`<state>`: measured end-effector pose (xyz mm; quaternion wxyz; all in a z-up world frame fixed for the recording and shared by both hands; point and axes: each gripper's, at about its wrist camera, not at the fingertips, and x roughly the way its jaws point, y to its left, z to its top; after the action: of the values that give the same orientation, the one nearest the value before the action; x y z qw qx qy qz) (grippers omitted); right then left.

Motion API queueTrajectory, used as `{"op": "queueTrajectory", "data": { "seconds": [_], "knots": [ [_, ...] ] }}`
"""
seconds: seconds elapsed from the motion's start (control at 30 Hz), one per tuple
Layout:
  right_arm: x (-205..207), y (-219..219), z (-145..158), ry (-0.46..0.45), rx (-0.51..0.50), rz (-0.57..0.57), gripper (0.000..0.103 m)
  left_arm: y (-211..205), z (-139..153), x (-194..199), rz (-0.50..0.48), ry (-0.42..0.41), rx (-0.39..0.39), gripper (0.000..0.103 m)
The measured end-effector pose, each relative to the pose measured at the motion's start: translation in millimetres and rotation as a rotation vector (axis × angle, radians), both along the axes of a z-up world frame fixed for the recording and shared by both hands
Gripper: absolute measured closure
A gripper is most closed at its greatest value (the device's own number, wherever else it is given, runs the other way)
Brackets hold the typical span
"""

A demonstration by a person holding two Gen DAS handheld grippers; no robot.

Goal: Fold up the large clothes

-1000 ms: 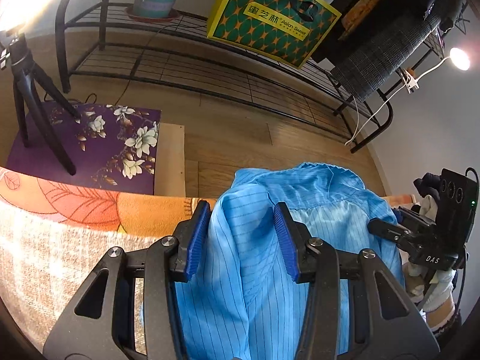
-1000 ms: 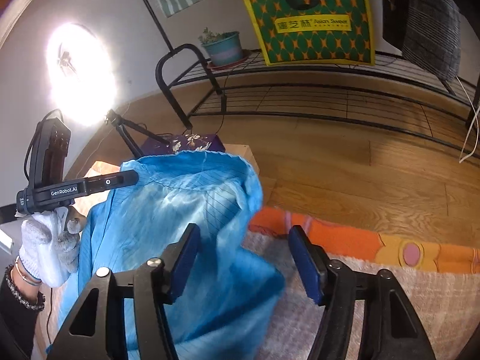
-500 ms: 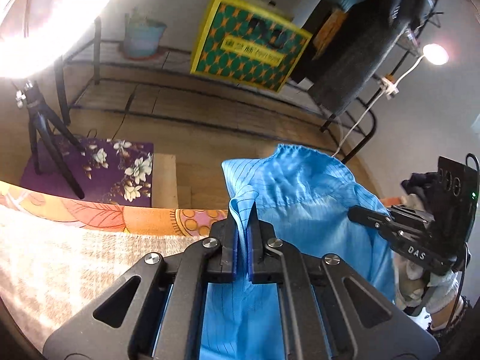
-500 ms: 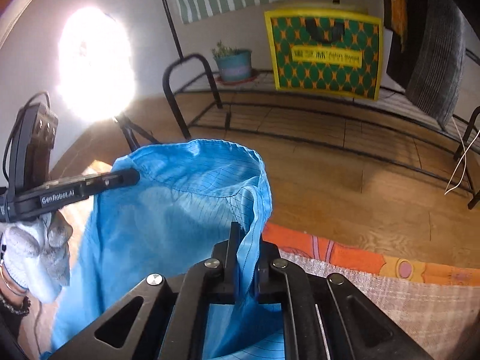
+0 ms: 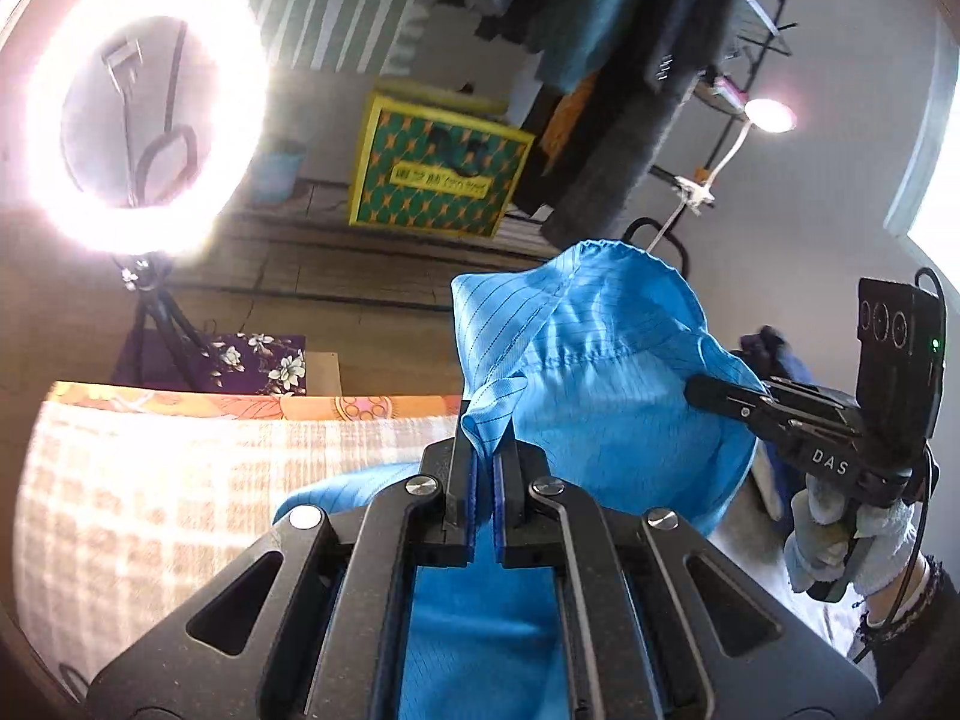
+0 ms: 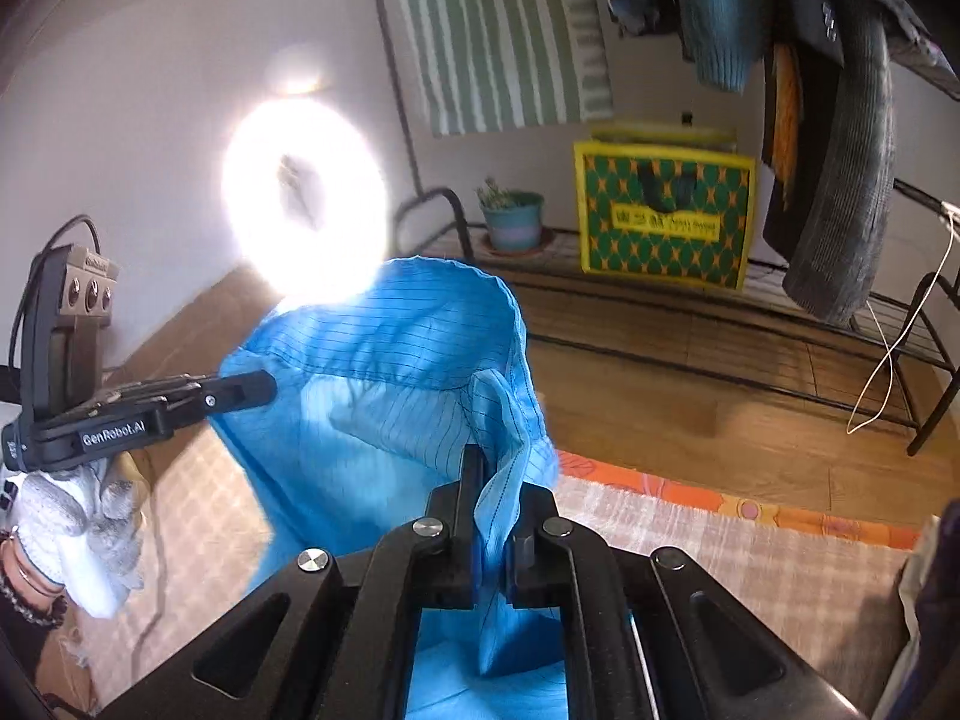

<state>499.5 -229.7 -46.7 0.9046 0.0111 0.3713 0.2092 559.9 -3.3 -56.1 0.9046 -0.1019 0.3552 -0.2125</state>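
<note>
Above the checked cover (image 5: 180,480): blue garment (image 5: 600,372) hanging between both tongs. Left tongs (image 5: 483,462) clamped on one fold of its edge. Right tongs (image 6: 489,498) clamped likewise on another fold, near a ring light (image 6: 306,198).

a surface (image 5: 180,480) covered by a pale checked cloth (image 6: 750,570) with an orange patterned border (image 5: 240,405) along its far edge. a lower fold of the blue garment (image 5: 336,495) lies on the cloth. beyond is wooden floor (image 6: 690,408), where a purple floral mat (image 5: 258,360) lies.
</note>
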Motion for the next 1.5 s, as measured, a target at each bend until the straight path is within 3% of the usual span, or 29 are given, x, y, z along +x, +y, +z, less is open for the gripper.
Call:
{"op": "queueTrajectory", "data": {
  "seconds": [0.2, 0.43, 0.7, 0.93, 1.2, 1.3, 1.37, 1.5],
  "knots": [
    [-75, 10, 49, -0.027, -0.034, 0.044, 0.101, 6, 37, -79, 0.008, -0.022, -0.015, 0.102],
    [-158, 3, 57, -0.014, -0.026, 0.057, 0.101, 7, 41, -162, 0.000, -0.017, -0.044, 0.102],
    [-232, -3, 13, 0.047, -0.026, 0.072, 0.101, 3, -13, -247, -0.018, 0.059, -0.030, 0.102],
    [-274, 2, -26, 0.095, -0.032, 0.085, 0.101, -10, -67, -289, -0.035, 0.148, 0.022, 0.102],
    [-301, 6, -50, 0.134, -0.074, 0.107, 0.101, -20, -99, -322, -0.076, 0.210, 0.108, 0.102],
    [-316, 3, -45, 0.112, -0.101, 0.114, 0.091, -18, -97, -340, -0.094, 0.215, 0.112, 0.101],
    [-327, 1, -39, 0.098, -0.093, 0.122, 0.066, -15, -89, -353, -0.098, 0.204, 0.124, 0.094],
    [-360, -15, -13, 0.052, -0.058, 0.130, 0.063, 2, -69, -383, -0.115, 0.170, 0.097, 0.092]
  ]
}}
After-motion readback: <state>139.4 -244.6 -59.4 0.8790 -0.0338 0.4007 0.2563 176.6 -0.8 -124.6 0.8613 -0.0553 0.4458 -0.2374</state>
